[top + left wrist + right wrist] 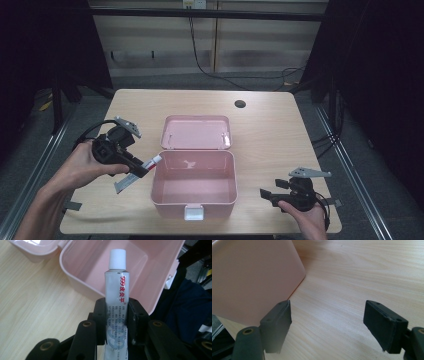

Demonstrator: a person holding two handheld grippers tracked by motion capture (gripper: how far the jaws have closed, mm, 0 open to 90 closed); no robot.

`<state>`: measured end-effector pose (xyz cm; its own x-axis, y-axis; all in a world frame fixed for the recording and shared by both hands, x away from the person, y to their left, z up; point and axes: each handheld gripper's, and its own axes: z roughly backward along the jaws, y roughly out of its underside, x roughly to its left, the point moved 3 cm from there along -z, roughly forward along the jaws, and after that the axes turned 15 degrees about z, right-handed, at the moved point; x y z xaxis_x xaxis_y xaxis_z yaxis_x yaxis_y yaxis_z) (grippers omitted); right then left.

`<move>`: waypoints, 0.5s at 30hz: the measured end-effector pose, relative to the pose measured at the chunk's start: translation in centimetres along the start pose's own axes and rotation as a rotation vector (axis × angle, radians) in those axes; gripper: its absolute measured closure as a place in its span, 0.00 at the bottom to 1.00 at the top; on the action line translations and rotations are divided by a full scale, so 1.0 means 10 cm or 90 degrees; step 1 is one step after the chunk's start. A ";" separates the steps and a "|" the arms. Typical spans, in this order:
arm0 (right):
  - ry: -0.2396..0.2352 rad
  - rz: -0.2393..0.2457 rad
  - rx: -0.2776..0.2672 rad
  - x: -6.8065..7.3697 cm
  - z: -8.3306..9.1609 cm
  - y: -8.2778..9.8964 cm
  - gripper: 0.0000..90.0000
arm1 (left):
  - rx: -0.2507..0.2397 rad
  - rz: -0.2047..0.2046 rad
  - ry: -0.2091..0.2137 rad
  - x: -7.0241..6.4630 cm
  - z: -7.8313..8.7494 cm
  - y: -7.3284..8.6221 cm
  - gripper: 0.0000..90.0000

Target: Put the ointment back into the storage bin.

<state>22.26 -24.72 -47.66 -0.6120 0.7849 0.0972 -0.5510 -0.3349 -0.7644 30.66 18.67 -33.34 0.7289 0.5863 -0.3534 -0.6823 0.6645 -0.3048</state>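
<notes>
A pink plastic box [194,182] stands open at the table's middle, its lid [196,132] laid back behind it. My left gripper [141,171] is just left of the box and shut on a silver ointment tube [150,164] with a white cap and red lettering. In the left gripper view the tube [117,290] rises between the pads, its cap over the box's hollow [117,267]. My right gripper [266,194] rests near the table's front right corner, open and empty; its view has the box's outer wall [254,277] at the left and bare wood between its fingers [278,322].
The wooden table [265,135] has a round cable hole [240,104] near its far edge. A white latch [194,212] juts from the box's front. Cables trail on the floor behind the table, and metal rails run along both sides.
</notes>
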 end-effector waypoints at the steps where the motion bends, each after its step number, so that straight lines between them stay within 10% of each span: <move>1: 0.000 0.000 0.000 0.00 0.00 0.00 0.25 | 0.000 0.000 0.000 0.00 0.00 0.00 0.79; 15: -0.001 -0.001 -0.001 0.00 0.00 0.00 0.25 | 0.003 -0.036 0.004 -0.24 -0.07 -0.21 0.79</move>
<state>22.27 -24.72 -47.67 -0.6121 0.7845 0.0998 -0.5513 -0.3328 -0.7651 30.33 15.52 -32.42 0.7663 0.5443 -0.3413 -0.6393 0.6988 -0.3209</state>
